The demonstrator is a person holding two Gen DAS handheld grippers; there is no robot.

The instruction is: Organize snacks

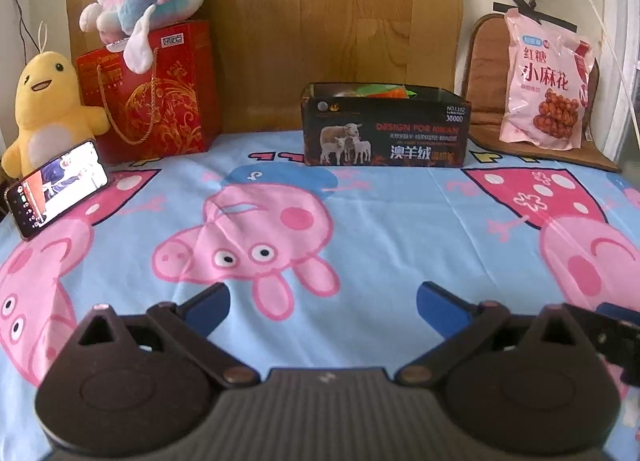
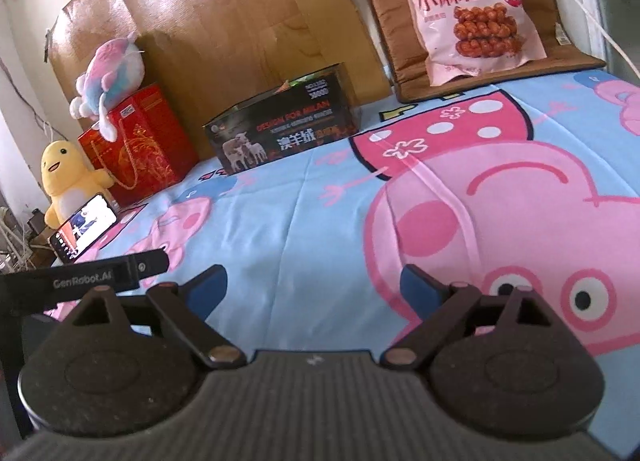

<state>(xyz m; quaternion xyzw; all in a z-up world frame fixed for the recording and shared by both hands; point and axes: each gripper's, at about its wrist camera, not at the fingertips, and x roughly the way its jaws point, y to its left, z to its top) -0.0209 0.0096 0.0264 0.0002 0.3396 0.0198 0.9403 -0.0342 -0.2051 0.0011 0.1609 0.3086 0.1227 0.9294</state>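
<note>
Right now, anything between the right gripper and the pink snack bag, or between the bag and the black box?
Nothing visible. Only bare bedsheet lies between the open right gripper and the pink snack bag, which leans on a brown cushion. The black box stands left of it, open-topped, with bare sheet between.

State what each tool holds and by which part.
Nothing is held. The left tool and the right tool are both open and empty above the sheet; the pink bag lies untouched.

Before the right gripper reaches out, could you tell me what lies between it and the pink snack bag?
Only bare cartoon bedsheet lies between the right gripper and the pink snack bag, which leans on a brown cushion; right wrist view.
</note>
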